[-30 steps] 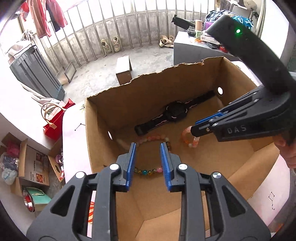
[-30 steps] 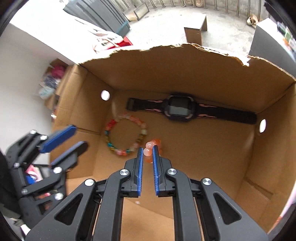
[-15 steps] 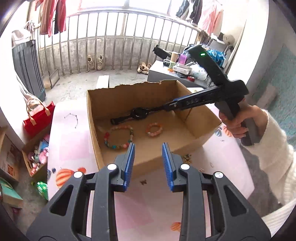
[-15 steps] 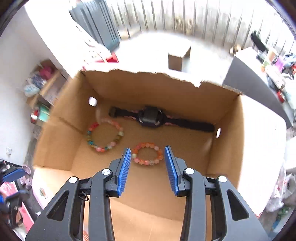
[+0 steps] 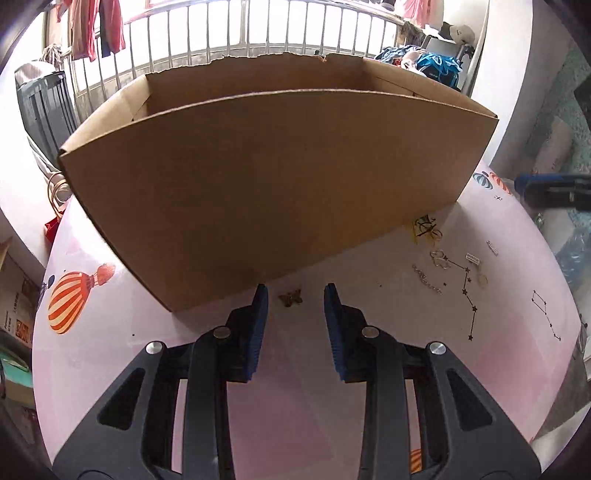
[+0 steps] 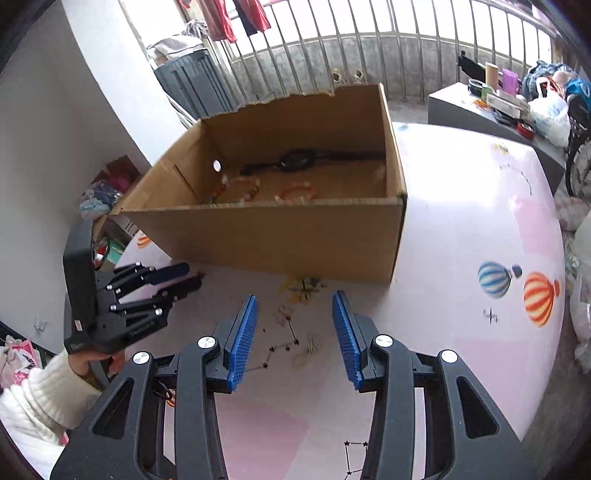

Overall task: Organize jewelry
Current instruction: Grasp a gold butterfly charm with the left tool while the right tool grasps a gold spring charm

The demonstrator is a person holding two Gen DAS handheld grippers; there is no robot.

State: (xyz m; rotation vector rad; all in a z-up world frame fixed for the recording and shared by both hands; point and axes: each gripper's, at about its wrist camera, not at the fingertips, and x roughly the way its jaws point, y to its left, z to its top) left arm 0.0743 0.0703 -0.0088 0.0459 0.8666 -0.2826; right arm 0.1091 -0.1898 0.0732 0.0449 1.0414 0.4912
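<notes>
Pink, printed with hot-air balloons and star charts, the worktop (image 6: 461, 229) fills the near ground of both views, with a barred balcony railing (image 5: 258, 29) and hanging clothes beyond; closest in the left wrist view, the left gripper (image 5: 293, 295) hangs low over the worktop with its blue-padded jaws spread and nothing between them but a small bronze butterfly charm (image 5: 290, 297) lying on the surface just ahead of the tips; off to the right of it lie loose pieces, a short silver chain (image 5: 426, 278), small rings (image 5: 439, 257) and a tangle of dark and yellow wire-like jewelry (image 5: 424, 229) at the foot of the cardboard box (image 5: 266, 177), whose plain near wall rises right behind the charm and blocks its inside from this camera; in the right wrist view the right gripper (image 6: 295, 306) is held higher, jaws wide apart and empty, above the same scatter of rings and chain; past them the box stands open, and on its floor lie a multicoloured bead bracelet (image 6: 240, 186), an orange-pink bead bracelet (image 6: 297, 192) beside it, and a black watch (image 6: 295, 160) stretched flat along the far wall; a grey cabinet (image 6: 480, 110) cluttered with bags stands farther right.
</notes>
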